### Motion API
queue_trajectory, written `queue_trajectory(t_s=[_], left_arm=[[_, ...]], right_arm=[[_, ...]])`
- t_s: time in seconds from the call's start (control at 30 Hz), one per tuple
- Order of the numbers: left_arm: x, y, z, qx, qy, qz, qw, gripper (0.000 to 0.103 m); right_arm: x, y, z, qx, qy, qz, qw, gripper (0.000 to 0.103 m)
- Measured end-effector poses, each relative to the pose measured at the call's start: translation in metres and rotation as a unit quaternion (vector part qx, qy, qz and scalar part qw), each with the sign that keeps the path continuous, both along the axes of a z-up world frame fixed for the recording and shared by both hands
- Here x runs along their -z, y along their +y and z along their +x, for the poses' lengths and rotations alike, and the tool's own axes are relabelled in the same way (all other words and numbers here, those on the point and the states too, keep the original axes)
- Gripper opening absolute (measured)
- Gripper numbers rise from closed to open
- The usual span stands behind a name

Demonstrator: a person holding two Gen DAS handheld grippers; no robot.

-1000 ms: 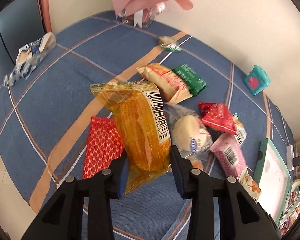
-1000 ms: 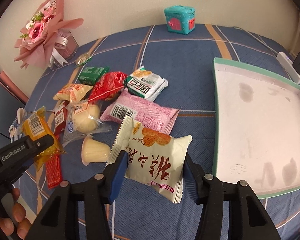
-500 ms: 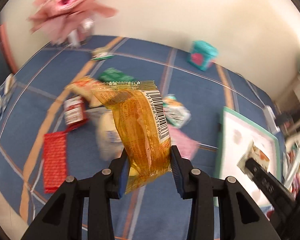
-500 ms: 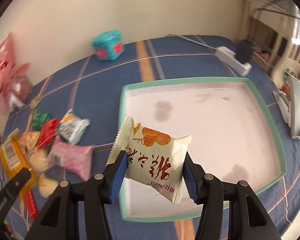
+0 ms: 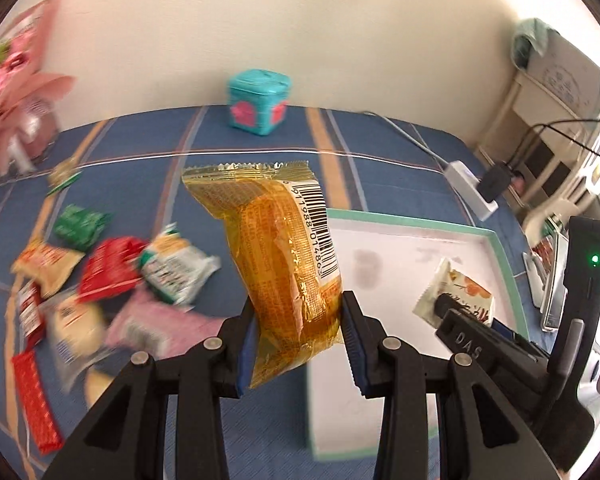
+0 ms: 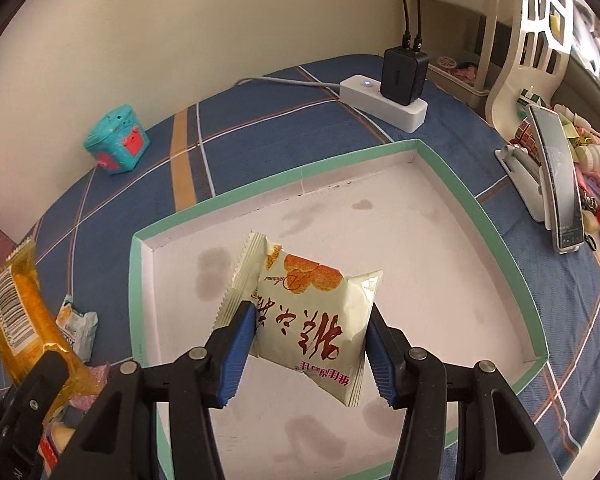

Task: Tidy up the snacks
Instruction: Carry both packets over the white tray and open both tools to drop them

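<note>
My right tool (image 6: 308, 354) grips a cream packet (image 6: 312, 316) with red Chinese characters above the green-rimmed tray (image 6: 496, 224). My left tool (image 5: 298, 340) clamps an orange barcoded packet (image 5: 284, 264) upright, left of the tray.

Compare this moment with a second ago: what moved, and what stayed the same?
Both grippers swung from over the snack pile toward the tray. The right gripper now holds the cream packet above the tray floor; the left gripper brings the yellow packet near its edge. Both grips unchanged; nothing released, and the pile stays on the cloth.
</note>
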State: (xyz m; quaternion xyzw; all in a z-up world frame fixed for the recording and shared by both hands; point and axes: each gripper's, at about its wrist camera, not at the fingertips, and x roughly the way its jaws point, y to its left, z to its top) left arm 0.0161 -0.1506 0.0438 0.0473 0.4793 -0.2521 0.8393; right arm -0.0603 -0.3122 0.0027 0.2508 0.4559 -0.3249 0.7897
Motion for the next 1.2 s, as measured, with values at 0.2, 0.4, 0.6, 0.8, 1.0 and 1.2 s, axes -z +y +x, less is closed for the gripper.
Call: queue_trajectory(t_s=[0.2,0.4,0.6,0.8,1.0,1.2], left_arm=[[0.019,-0.04,0.018,0.037,0.004,0.014,0.9992,0.04],[0.04,-0.066,0.031,0.065,0.01,0.029,0.9974,0.04],[0.061,-0.078,0.046,0.066,0.023,0.032,0.997,0.04],[0.062,-0.062,0.058,0.026,0.031,0.033,0.9986,0.04],[0.062,-0.035,0.07,-0.022,0.043,0.033,0.9983,0.04],[0.062,-0.023,0.072,-0.03,0.054,0.03,0.9976,0.041]], right_arm=[[0.003,-0.023,0.007,0.02,0.0,-0.009,1.0,0.056],[0.011,-0.044,0.01,0.046,-0.007,-0.013,0.999,0.056],[0.021,-0.048,0.023,0.037,-0.002,-0.019,0.999,0.056],[0.029,-0.044,0.031,0.021,0.007,-0.025,0.999,0.057],[0.027,-0.037,0.036,0.003,0.007,-0.028,1.0,0.057],[0.028,-0.034,0.043,-0.02,0.015,-0.023,0.999,0.059]])
